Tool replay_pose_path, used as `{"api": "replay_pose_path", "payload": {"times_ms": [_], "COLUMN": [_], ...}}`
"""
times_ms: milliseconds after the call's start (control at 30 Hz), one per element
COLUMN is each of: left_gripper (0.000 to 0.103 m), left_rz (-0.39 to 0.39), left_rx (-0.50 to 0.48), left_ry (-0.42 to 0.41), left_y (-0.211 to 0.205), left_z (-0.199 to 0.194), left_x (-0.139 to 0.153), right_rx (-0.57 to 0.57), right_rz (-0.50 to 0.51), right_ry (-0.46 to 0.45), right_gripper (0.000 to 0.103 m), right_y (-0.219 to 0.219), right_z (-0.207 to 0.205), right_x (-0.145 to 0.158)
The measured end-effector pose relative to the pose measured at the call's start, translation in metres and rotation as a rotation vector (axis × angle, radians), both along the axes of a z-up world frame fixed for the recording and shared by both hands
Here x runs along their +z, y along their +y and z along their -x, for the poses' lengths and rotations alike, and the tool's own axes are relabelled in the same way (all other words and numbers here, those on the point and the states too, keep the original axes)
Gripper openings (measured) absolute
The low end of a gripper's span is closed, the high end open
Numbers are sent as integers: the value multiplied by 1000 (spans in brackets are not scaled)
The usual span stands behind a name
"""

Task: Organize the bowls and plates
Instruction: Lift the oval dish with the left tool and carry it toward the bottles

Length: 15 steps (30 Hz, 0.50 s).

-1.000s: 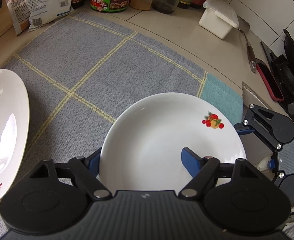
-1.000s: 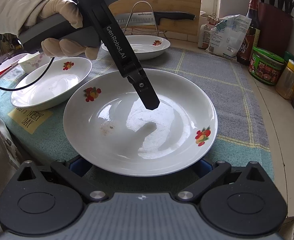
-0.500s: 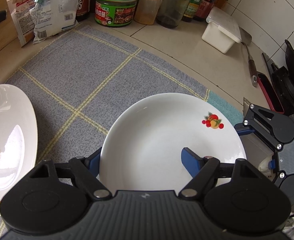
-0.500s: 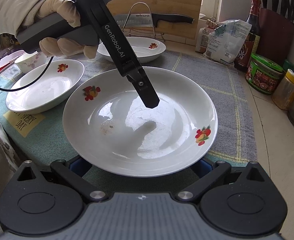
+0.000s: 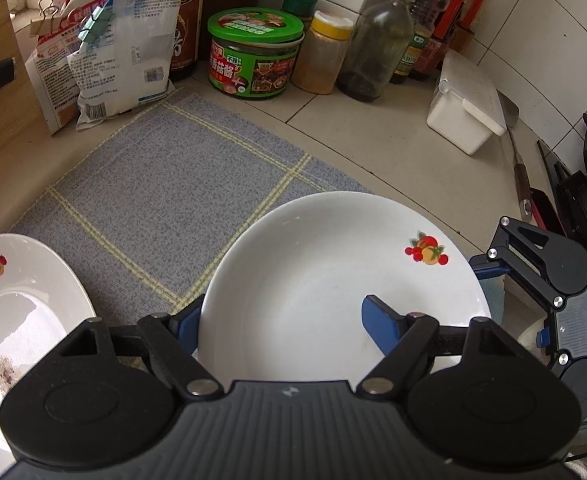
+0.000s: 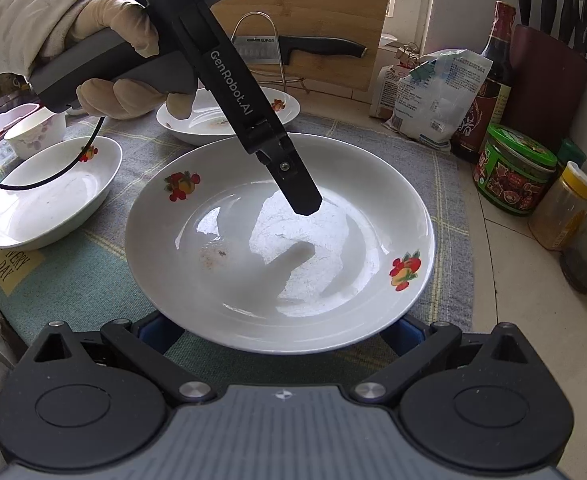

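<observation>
White china plate (image 6: 277, 240), fruit prints on the rim, is held off the grey checked mat (image 5: 165, 200) between our two tools. We have the left gripper (image 5: 281, 320) pinching its rim: one blue finger (image 5: 385, 322) lies inside the plate and the other sits under the outer edge, so the rim is clamped top and bottom. In the right wrist view that same finger reaches down into the well. We read the right gripper (image 6: 281, 330) as cradling from the opposite side: both of its blue fingers sit spread wide, below the near rim. Whether they actually press the underside or just hover there, we cannot tell, since the plate covers the tips. Two supports likely keep a wide, shallow plate level during the carry. Our gloved hand (image 6: 109, 60) grips the left tool's handle. Likely targets for stacking: a second plate (image 6: 49, 200) on the teal part of the cloth and a third (image 6: 229, 116) behind, both with food residue. A small cup (image 6: 35, 136) at far left is half cut off. Jars and bottles (image 5: 253, 56) crowd the back corner, well apart from the plate.
</observation>
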<state>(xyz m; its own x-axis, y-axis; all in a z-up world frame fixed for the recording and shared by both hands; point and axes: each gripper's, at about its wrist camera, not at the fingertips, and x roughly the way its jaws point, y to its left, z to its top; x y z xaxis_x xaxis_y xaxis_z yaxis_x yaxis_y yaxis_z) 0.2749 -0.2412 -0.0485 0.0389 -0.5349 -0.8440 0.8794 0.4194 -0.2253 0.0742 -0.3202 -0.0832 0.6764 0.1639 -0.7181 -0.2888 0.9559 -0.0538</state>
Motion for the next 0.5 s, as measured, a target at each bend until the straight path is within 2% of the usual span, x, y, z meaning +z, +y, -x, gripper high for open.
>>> {"api": "replay_pose_path", "payload": {"times_ms": [500], "left_gripper": [79], "left_rz": [37], "left_rx": [25], "left_ry": [-30], "left_y": [-33], "left_z": [-45], "left_x": [-7], "right_rx": [-12], "right_rz": [2], "right_ry": [-10], "right_gripper": [103], "right_y": [-30], "right_z": [-51], "right_x": [1]}}
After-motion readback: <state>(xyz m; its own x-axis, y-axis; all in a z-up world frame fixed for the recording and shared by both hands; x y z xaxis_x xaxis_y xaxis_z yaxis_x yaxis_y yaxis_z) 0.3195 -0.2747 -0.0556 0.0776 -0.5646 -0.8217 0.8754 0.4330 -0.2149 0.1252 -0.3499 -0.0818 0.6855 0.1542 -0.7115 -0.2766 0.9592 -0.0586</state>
